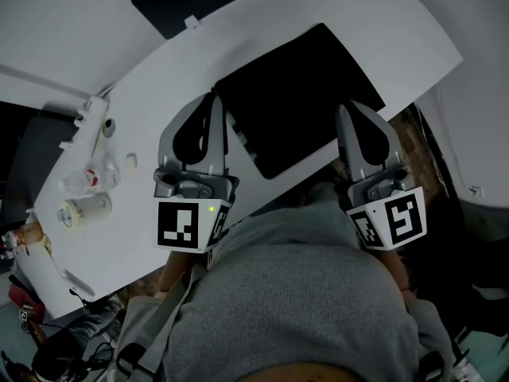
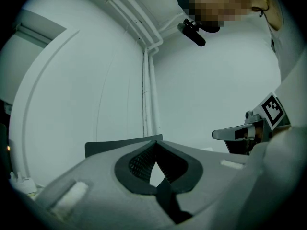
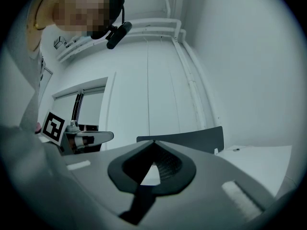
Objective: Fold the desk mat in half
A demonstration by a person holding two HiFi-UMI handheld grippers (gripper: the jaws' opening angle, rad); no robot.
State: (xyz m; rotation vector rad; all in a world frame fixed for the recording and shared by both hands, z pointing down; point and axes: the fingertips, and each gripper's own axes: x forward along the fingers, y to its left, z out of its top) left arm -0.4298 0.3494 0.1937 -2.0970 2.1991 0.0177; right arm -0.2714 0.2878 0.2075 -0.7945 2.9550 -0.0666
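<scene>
The black desk mat [image 1: 298, 94] lies flat and unfolded on the white table [image 1: 159, 78]. In the head view my left gripper [image 1: 213, 99] is held with its tip at the mat's near left corner, fingers together and nothing between them. My right gripper [image 1: 347, 108] is over the mat's near right edge, also shut and empty. Seen from the left gripper view, the left gripper's [image 2: 154, 145] jaws meet at the tip, and the right gripper [image 2: 240, 133] shows at the side. The right gripper's [image 3: 153, 143] jaws also meet in its own view. Neither gripper view shows the mat.
A can [image 1: 83, 209], a clear bottle [image 1: 91, 177] and small white items stand at the table's left end. A dark chair back [image 3: 192, 139] rises beyond the far edge. Behind it are a white wall and pipes [image 2: 147, 90]. The person's grey torso [image 1: 302, 293] is at the near edge.
</scene>
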